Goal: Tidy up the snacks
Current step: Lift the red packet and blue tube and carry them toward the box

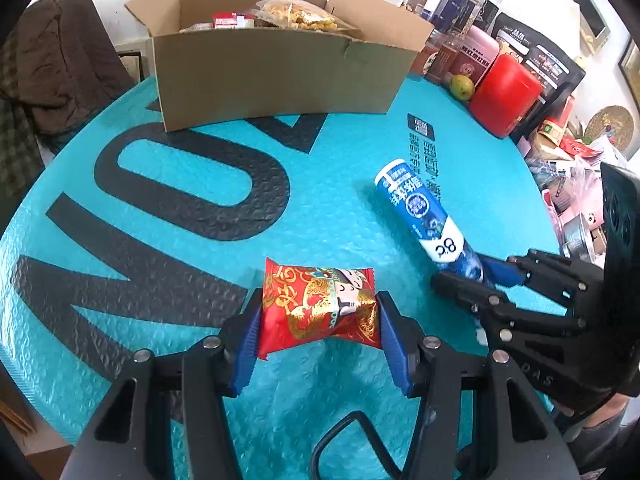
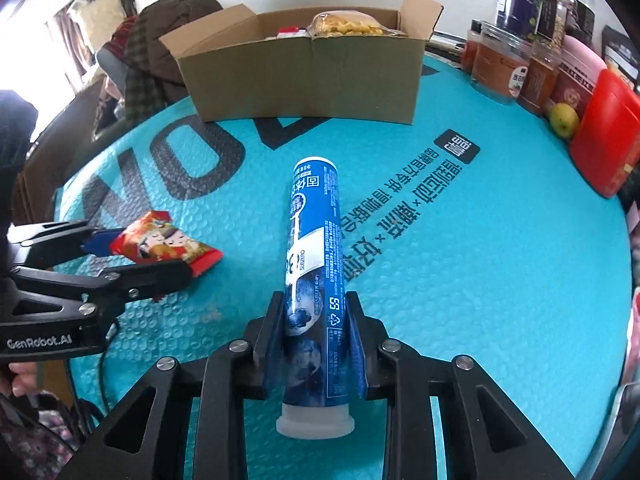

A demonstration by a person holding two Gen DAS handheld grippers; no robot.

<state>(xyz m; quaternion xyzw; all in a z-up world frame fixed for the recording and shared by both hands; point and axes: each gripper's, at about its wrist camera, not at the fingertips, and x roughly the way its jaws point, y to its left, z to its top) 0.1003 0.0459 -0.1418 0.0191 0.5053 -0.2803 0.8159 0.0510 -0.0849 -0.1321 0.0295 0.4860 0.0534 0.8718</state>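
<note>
Left gripper (image 1: 318, 316) is mine to watch first: both blue pads (image 1: 250, 340) are pinching the red packet (image 1: 316, 306) across its width, and the foil bulges between them, so the grip looks firm. The packet sits low over the teal mat (image 1: 160, 280), at or just above it; I can't tell if it has cleared. Next over, the right gripper (image 2: 314, 344) has its fingers clamped on the blue tube (image 2: 314, 264) near the white cap end (image 2: 315, 426), with the long body sticking out ahead toward the box (image 2: 304, 80). The tube's far end looks close to the mat, maybe resting on it. The box stands at the back of the mat, flaps open, already holding a clear bag of yellow snacks (image 2: 352, 26) and a red-white pack (image 2: 290, 33). My read: both picks are done and the carry to the box comes next. To do it well I'd lift both straight up first (the near wall is tall, and the tube's nose will snag it if I go in low), keep the two hands apart so the fingers don't clash, and take the tube in nose-first over the rim. It's held at one end, so it may droop or swing; move slowly. Drop the packet on the left side of the box, where there looks to be room. Jars (image 2: 504, 68) and the red tin (image 2: 604, 136) crowd the right edge, so I'd avoid swinging wide there.
</note>
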